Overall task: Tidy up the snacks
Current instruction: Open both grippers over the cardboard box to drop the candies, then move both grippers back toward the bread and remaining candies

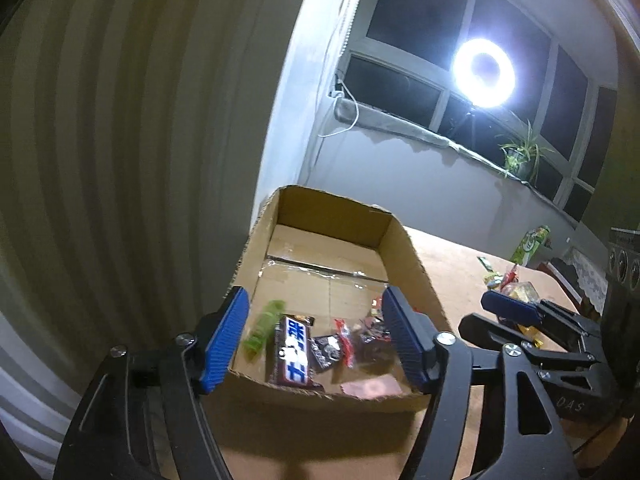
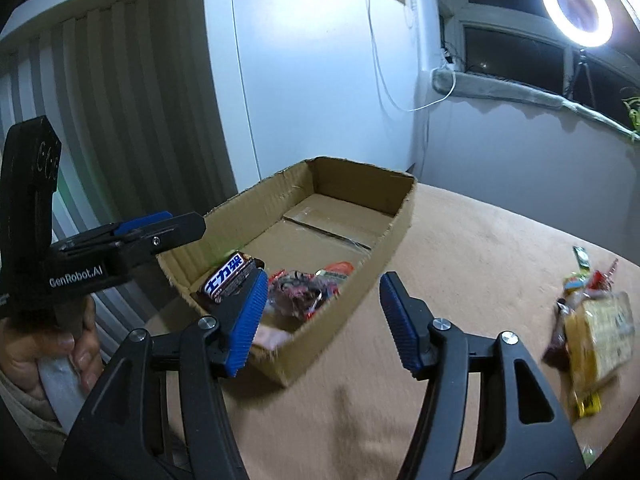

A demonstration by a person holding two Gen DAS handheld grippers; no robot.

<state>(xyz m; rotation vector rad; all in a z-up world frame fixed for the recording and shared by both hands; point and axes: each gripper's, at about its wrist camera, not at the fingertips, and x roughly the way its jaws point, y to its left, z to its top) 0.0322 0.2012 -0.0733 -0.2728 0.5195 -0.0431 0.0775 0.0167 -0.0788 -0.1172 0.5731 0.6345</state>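
Observation:
A shallow cardboard box (image 1: 408, 264) (image 2: 400, 216) sits on the tan table. Inside its near end lie a brown chocolate bar (image 1: 294, 352) (image 2: 230, 274), a blurred green snack (image 1: 266, 326), dark red-tied candy bags (image 1: 344, 346) (image 2: 298, 290) and a pink packet (image 1: 370, 389). My left gripper (image 1: 316, 344) is open and empty above the box's near end; the right wrist view shows it (image 2: 168, 226) at the box's left rim. My right gripper (image 2: 320, 320) is open and empty over the box's right wall. Loose snacks (image 2: 592, 320) (image 1: 516, 292) lie to the right on the table.
A striped wall and white pillar stand behind the box. A ring light (image 1: 484, 72) (image 2: 576, 8) and a potted plant (image 1: 520, 156) are at the window. A green carton (image 1: 530, 246) stands at the table's far edge. A small green packet (image 2: 581, 257) lies on the table.

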